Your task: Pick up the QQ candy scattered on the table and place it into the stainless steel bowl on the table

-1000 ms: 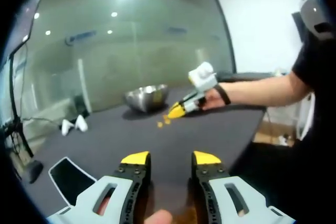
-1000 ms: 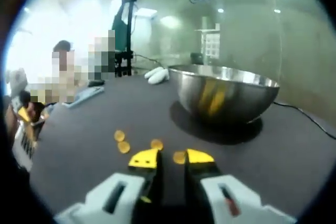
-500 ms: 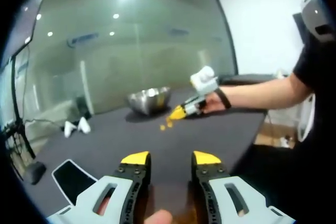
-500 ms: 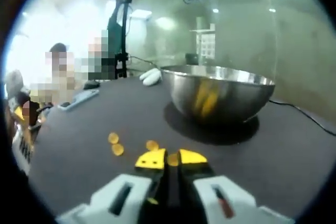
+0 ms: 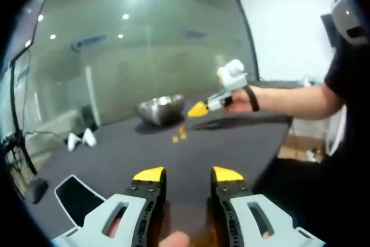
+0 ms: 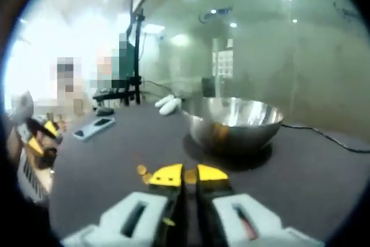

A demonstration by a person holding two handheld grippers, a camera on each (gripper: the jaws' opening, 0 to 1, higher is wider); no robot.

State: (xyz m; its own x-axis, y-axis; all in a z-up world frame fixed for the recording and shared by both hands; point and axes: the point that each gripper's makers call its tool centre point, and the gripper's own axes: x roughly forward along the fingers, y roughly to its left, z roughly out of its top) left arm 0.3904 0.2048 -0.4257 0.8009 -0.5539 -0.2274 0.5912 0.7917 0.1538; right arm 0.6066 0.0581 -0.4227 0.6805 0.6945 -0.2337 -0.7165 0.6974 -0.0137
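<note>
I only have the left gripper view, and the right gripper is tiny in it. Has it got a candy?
Observer: Yes. In the right gripper view, the right gripper is nearly closed, with an orange QQ candy pinched at its tips.
Operator: Where is the bowl from there?
Observer: The stainless steel bowl is straight ahead, beyond the tips.
Operator: Anything near it?
Observer: A dark cable lies on the table, to the bowl's right in that view.
</note>
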